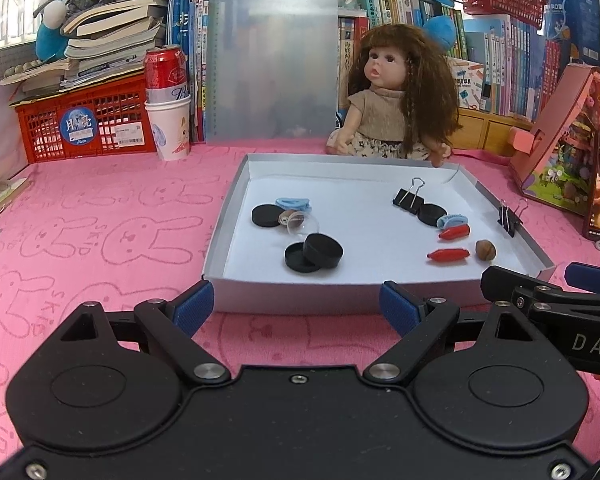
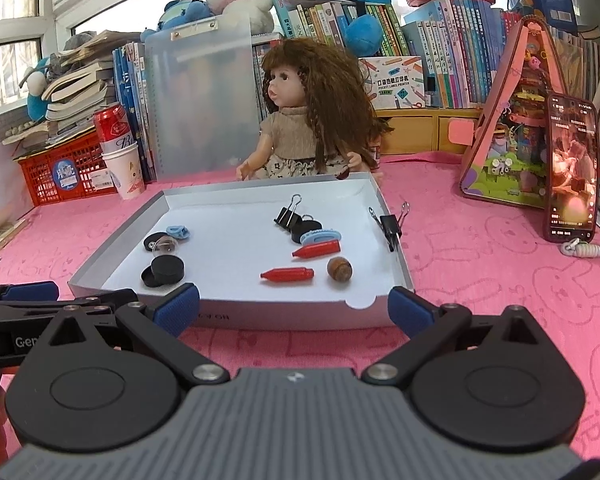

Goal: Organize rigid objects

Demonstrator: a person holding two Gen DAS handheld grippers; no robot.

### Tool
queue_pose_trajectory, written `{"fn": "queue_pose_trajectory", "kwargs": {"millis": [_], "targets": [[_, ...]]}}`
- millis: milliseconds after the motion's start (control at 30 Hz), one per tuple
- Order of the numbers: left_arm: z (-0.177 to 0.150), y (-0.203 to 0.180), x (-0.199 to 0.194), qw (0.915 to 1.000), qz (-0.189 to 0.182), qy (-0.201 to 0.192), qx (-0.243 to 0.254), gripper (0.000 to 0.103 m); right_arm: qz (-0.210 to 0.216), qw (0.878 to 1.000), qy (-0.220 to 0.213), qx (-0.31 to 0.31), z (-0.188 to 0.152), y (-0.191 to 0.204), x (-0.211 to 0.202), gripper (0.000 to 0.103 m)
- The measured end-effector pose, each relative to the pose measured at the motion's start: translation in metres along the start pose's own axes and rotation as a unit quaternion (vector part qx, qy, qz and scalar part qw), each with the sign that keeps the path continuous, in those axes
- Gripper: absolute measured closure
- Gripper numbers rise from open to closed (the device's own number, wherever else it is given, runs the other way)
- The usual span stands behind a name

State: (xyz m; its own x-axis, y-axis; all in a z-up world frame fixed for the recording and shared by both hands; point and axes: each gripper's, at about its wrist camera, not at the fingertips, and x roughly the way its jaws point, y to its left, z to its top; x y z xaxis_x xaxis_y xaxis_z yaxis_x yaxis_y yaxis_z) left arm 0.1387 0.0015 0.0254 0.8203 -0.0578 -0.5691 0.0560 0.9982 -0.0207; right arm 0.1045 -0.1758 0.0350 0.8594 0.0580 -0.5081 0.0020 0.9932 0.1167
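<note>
Both tongs, left (image 1: pixel 298 306) and right (image 2: pixel 294 306), hang wide apart and empty before the tray (image 1: pixel 220 240); small objects lie scattered inside, sorting stage unclear.

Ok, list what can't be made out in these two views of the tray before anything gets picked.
- Brown nut-like piece, left wrist view: half hidden behind the clear dome; its identity is unclear.
- Black disc, right wrist view: partly covered by the blue clip and binder clip.
- Printing on the tray front wall, right wrist view: cut off by the right gripper finger.
</note>
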Motion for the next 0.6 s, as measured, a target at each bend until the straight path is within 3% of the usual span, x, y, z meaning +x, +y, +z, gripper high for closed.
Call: {"fn": "queue_pose_trajectory", "kwargs": {"millis": [600], "targets": [[-0.023,0.004,0.003,0.9997,0.008,0.023,0.005,0.014,-0.015,0.999,0.024,-0.020,-0.020,0.000,-0.002,0.000]]}}
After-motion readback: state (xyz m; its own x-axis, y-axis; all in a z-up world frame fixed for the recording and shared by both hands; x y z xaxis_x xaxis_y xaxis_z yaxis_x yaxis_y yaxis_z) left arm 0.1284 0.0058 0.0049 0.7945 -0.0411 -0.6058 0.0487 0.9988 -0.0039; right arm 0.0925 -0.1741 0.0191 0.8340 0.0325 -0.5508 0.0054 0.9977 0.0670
